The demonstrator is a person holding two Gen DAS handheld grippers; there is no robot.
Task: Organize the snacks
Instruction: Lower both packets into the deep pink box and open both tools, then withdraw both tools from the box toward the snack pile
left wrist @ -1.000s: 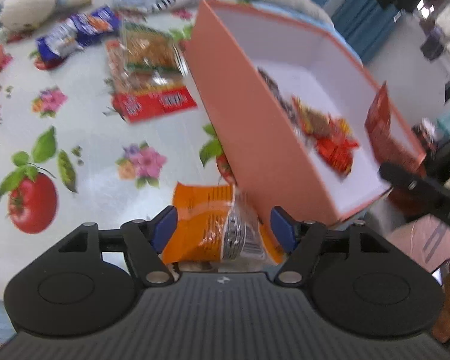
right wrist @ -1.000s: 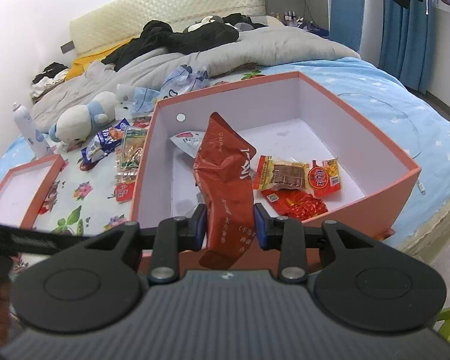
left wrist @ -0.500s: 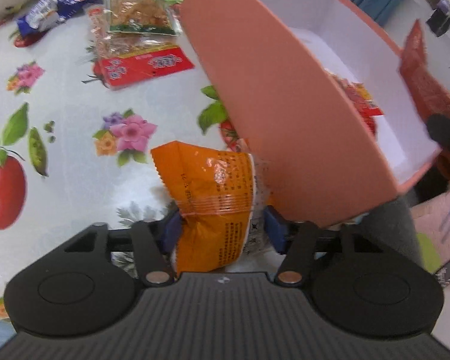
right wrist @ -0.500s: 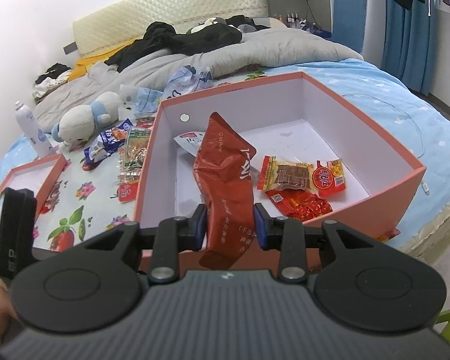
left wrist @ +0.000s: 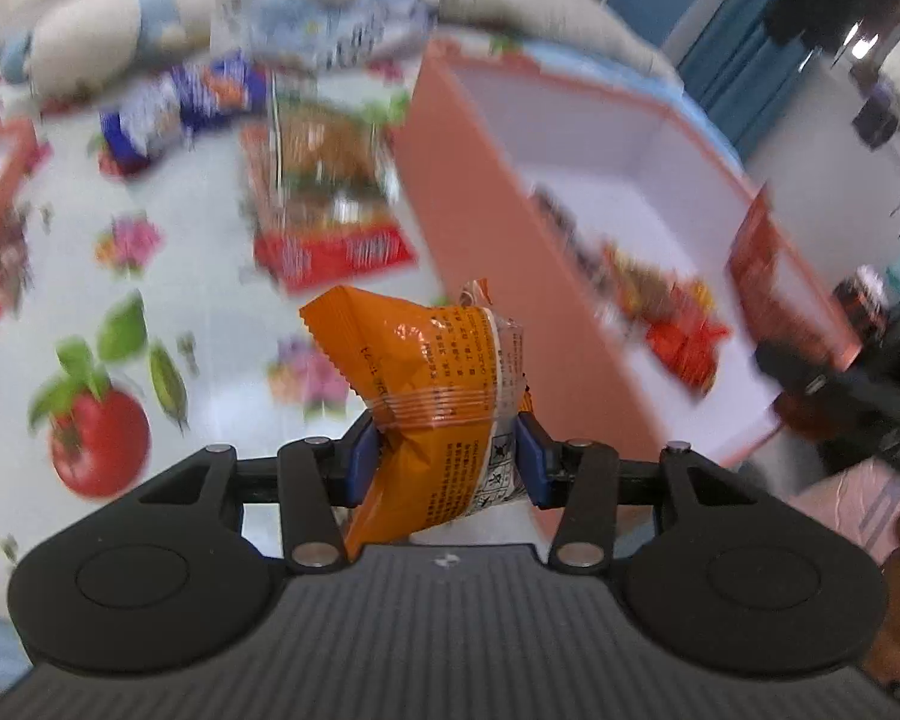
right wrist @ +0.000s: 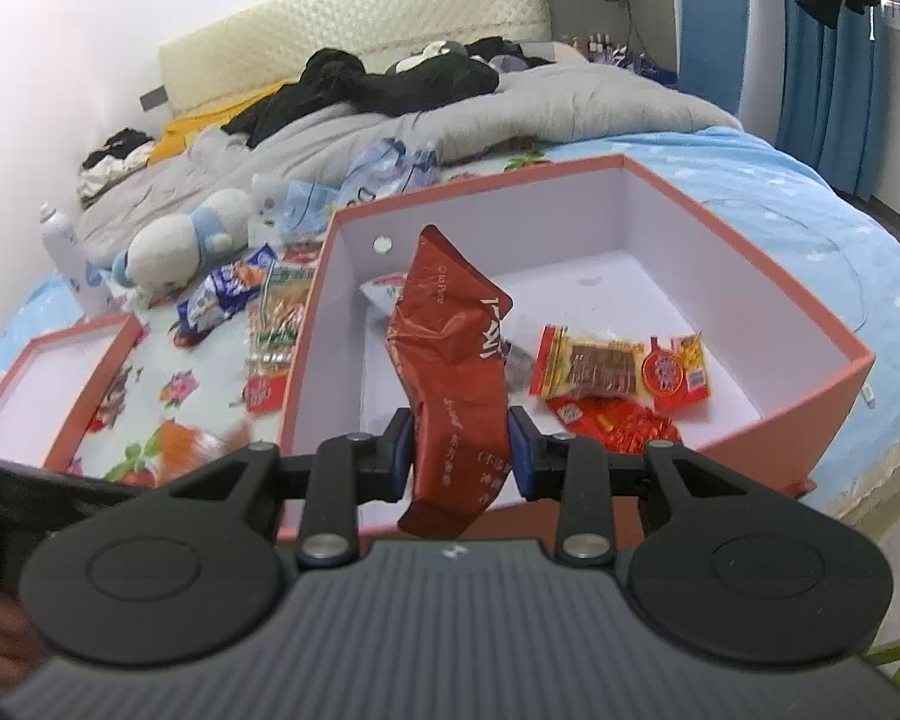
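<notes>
Between the left fingers: the left gripper (left wrist: 447, 465) is clamped on an orange snack packet (left wrist: 432, 384), the blue fingertips (left wrist: 363, 461) pinching its lower half so that the top flares free, clear of the bedspread (left wrist: 222, 336).
Right grip: the right gripper (right wrist: 461, 450) is closed around a dark red snack pouch (right wrist: 453, 360), which stands upright just over the near wall of the orange box (right wrist: 834, 336).
Box contents: a brown-windowed packet (right wrist: 603, 369) and red wrappers (right wrist: 615, 423) lie on the white floor toward the box's near right corner.
Loose snacks: a blue packet (right wrist: 228, 291) and a clear bag with a red label (right wrist: 273, 330) lie on the bedspread beside the box's left wall.
Doing the step well: judging by the task, both packets belong in the box. Carry the orange one up over the left wall before letting go, and lower the red pouch onto bare floor at the left side, off the wrappers.
Change from half a second ago: the orange packet then sat low, pressed against the box's outer wall; now it is raised, and the left view is blurred with motion. The right grip and pouch look unchanged.
</notes>
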